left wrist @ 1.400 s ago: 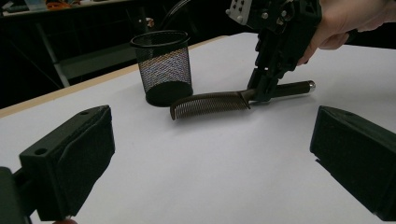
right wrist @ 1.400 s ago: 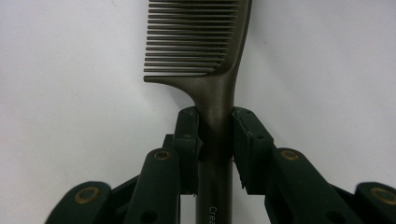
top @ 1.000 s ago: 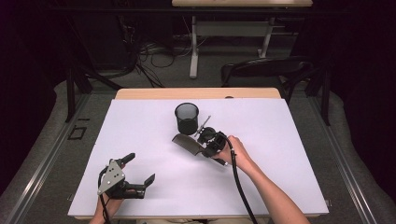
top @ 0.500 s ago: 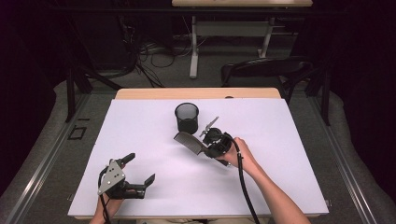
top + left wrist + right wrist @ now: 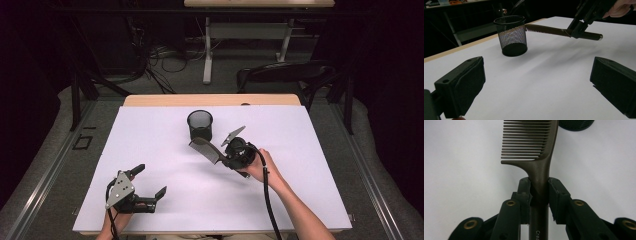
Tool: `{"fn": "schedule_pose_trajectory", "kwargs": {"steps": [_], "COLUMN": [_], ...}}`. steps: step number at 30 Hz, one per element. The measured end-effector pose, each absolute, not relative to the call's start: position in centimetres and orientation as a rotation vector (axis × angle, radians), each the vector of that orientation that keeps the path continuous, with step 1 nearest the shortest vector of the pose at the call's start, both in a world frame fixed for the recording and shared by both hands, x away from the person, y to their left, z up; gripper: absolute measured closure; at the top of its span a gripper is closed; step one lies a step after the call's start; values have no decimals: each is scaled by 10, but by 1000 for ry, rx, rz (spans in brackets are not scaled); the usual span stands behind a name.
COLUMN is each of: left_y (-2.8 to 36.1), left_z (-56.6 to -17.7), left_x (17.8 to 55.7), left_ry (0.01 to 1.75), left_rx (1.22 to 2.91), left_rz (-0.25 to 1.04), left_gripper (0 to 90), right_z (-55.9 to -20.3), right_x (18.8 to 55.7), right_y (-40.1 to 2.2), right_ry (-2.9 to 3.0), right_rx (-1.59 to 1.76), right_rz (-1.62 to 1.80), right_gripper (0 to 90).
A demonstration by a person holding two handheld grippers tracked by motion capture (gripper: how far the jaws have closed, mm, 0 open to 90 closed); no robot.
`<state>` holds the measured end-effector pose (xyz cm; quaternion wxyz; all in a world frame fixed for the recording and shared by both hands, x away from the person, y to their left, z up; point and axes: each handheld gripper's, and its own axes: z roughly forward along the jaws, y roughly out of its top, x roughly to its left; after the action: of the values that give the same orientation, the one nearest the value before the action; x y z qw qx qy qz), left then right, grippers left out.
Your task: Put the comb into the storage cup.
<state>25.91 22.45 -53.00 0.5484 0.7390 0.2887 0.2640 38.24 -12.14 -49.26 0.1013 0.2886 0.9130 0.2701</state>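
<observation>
Dark floor, cables and a second table are lying beyond the far edge of the white desk [image 5: 150, 210] you are working at, and a black mesh cup [image 5: 200, 125] is standing upright near its far middle. Your right hand-held gripper [image 5: 225, 156] is pinching the handle of a brown comb [image 5: 206, 147], its pads pressing on both sides of the handle just below where the teeth begin, and the comb is hanging in the air, roughly level, with its toothed end reaching toward the cup. From the left gripper view that tip appears to be at the rim, though I cannot tell whether it is touching. What could go wrong, in my judgement: while you are holding the comb so flat, pushing on would be driving the tip against the light cup's wall and tipping or shoving it; the long toothed part would also be levering against a narrow grip, so the comb could be twisting between the pads. Your right hand [image 5: 257, 167] is wrapping the gripper body from the near right, forearm angling in from the near edge. Your left hand-held gripper [image 5: 150, 182] is resting low at the near left, jaws spread wide around nothing, pointing toward the cup.
</observation>
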Motion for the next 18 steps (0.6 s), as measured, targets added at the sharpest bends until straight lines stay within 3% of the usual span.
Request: {"fn": "schedule_pose_trajectory", "kwargs": {"steps": [18], "left_y": [224], "left_z": [-531], "left_x": [260], "left_ry": [681], "left_rx": [1752], "left_rz": [620], "left_gripper": [0], "right_z": [-482], "right_x": [380], "right_y": [-142], "right_ry": [2618], "right_rx": [905], "right_rz": [913], "right_gripper": [724]}}
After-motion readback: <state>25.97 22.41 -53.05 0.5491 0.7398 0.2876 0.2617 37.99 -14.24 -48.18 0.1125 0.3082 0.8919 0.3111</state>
